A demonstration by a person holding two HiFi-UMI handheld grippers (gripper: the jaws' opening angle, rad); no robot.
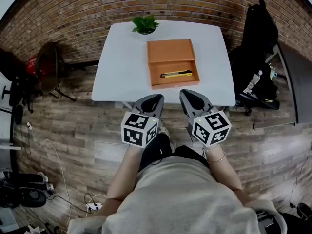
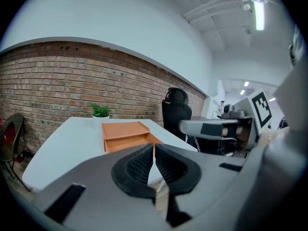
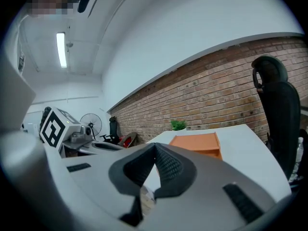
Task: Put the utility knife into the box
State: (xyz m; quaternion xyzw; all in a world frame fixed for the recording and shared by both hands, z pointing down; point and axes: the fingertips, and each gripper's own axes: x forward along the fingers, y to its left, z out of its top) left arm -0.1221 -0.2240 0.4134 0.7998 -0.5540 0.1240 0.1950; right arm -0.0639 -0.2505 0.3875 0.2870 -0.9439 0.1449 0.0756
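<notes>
Grey and low over the person's lap, the 2 grippers hover side by side, just short of the table edge. The left gripper [image 2: 154,147] has its ribbed black jaws pressed together on nothing; the right gripper [image 3: 155,146] matches it, tips meeting, empty. Ahead stands the white rectangular table [image 1: 119,57]. On it sits the flat orange box [image 1: 170,51], and the yellow-and-black utility knife [image 1: 177,74] lies in its open front compartment. Beyond, a small green potted plant [image 1: 145,24] stands at the far edge, then the red brick wall [image 1: 73,13].

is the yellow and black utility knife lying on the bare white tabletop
No, the yellow and black utility knife lies inside the open front compartment of the orange box, not on the white table.
</notes>
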